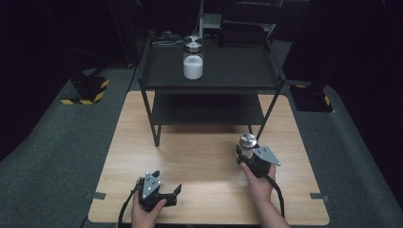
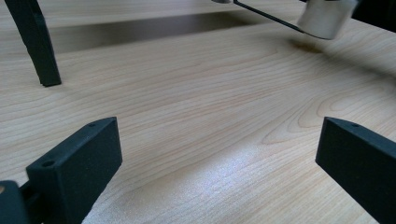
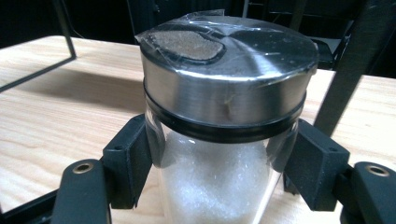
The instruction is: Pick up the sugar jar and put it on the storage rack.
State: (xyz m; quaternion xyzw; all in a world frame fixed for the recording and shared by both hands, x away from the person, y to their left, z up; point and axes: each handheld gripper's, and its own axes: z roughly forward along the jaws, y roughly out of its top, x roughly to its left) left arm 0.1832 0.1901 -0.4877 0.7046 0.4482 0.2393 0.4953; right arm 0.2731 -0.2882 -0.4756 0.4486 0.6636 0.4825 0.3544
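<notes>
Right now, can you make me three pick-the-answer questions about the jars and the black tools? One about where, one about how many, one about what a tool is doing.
1. Where does the far glass jar with white powder and a steel lid stand?
A. on the black metal shelf's top deck
B. on the grey floor
C. in the left tool

2. How many steel-lidded jars are there?
A. one
B. two
C. four

3. What is the right tool doing?
A. hanging open over bare wood
B. lying flat on the shelf
C. clamping a steel-lidded glass jar of white grains

Answers: 1 A, the high view shows it on the top deck. 2 B, one on the shelf, one over the light wooden table. 3 C, both pads press the glass; the left tool is open.
</notes>
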